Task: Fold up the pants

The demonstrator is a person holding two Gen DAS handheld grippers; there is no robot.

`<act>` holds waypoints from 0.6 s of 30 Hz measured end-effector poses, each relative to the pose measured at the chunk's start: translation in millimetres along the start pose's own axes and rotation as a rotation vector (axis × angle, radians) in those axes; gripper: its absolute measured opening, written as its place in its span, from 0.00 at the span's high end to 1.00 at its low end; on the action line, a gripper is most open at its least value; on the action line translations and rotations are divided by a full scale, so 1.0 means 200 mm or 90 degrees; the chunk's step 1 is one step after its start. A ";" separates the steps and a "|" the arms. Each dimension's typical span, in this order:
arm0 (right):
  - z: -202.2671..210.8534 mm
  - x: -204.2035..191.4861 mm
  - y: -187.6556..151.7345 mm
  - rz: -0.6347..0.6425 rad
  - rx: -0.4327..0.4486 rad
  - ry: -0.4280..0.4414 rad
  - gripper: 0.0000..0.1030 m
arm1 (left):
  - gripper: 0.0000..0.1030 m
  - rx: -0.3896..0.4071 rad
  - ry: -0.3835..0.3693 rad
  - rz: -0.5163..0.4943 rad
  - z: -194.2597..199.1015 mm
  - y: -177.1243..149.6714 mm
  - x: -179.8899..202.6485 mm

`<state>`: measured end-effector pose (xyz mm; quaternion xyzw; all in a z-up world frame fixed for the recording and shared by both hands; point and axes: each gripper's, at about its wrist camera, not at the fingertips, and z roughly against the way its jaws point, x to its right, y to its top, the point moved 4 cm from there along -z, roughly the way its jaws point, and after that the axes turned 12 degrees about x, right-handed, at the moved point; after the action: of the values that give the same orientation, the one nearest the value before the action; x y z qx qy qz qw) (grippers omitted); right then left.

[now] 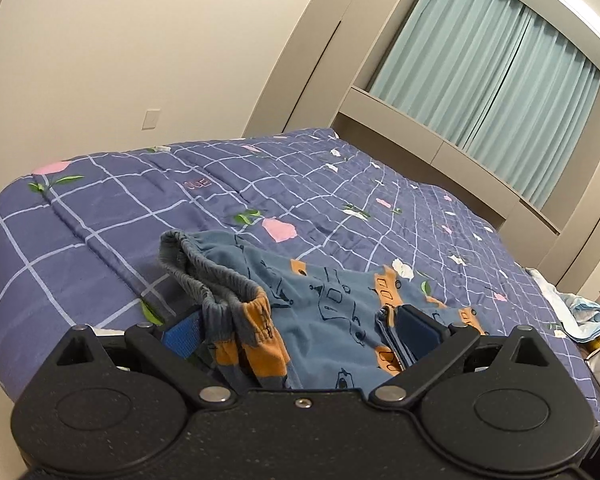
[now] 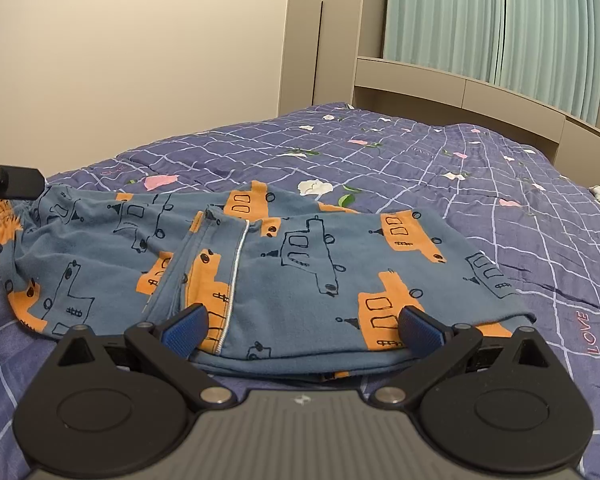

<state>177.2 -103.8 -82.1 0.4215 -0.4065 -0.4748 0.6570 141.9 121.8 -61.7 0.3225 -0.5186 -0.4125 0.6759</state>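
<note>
Pants folded on bedspread, lying between spread-wide right gripper and left gripper fingers, neither grasping.

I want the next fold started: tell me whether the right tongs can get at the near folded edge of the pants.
Probably yes. The right tongs are open, with the pants edge lying flat on the quilt between the fingers and nothing over it.

My left wrist camera sits low at the pants waistband, facing across the bed toward the curtain. My right camera looks likewise, close over the folded legs; both share them.
</note>
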 end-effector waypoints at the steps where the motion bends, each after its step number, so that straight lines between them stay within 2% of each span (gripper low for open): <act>1: 0.00 0.00 0.00 -0.001 0.000 0.000 0.00 | 0.04 -0.002 0.007 0.004 0.00 0.00 -0.01; 8: 0.00 0.00 0.00 -0.004 0.000 0.002 0.00 | 0.19 -0.044 0.076 0.087 -0.03 -0.06 -0.16; 13: -0.01 0.00 0.00 -0.006 0.000 0.002 0.00 | 0.33 -0.042 0.099 0.113 -0.01 -0.06 -0.20; 17: -0.01 0.00 0.00 -0.003 0.002 0.001 0.00 | 0.68 -0.038 0.108 0.125 -0.01 -0.05 -0.19; 18: 0.00 0.00 0.00 -0.003 0.003 0.001 0.00 | 0.70 -0.035 0.105 0.125 -0.01 -0.04 -0.19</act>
<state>177.9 -103.4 -82.9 0.4239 -0.4063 -0.4751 0.6554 136.4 152.4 -86.0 0.2840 -0.4787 -0.3304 0.7623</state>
